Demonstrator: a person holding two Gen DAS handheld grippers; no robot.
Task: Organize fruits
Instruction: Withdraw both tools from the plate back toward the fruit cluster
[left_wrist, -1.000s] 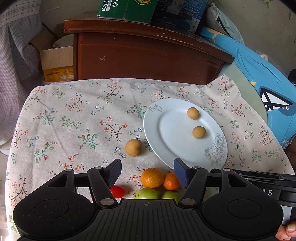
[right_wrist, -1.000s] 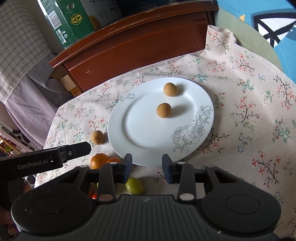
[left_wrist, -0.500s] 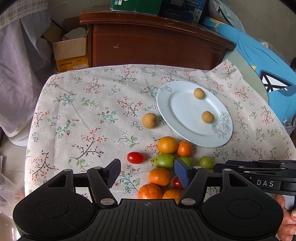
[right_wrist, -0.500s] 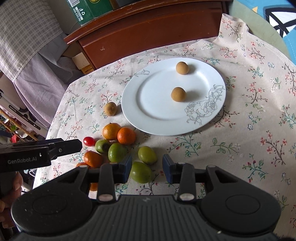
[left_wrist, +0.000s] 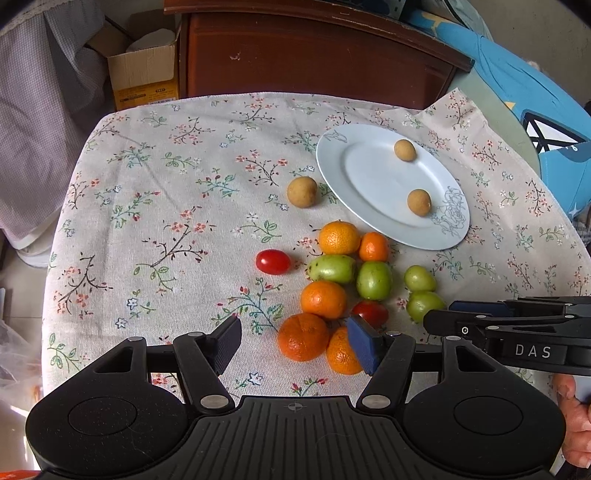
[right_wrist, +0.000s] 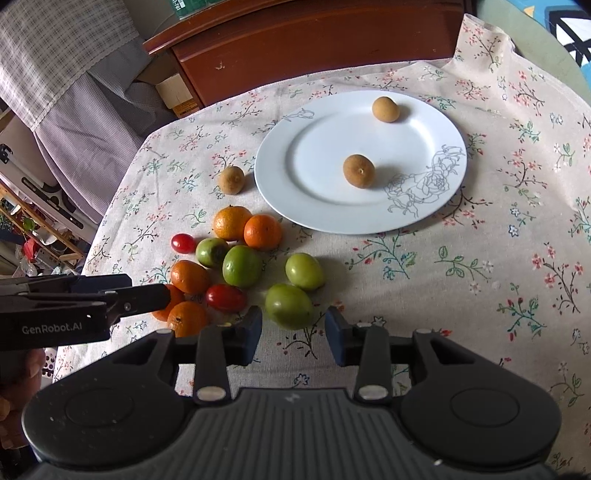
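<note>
— Two brown fruits (right_wrist: 358, 170) sit on the plate (right_wrist: 436, 122); a third (right_wrist: 231, 180) waits just beside its rim, the rest heaped nearer.

— Both tools empty: left gripper (left_wrist: 293, 341) spread, right gripper (right_wrist: 293, 334) parted narrower before a green fruit (right_wrist: 289, 305). Round fruit could roll if nudged.

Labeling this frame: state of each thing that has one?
left gripper: jaws open, empty
right gripper: jaws open, empty, green fruit just ahead
plate: holds two brown fruits
third brown fruit: on tablecloth, beside plate
cardboard box: flaps open
</note>
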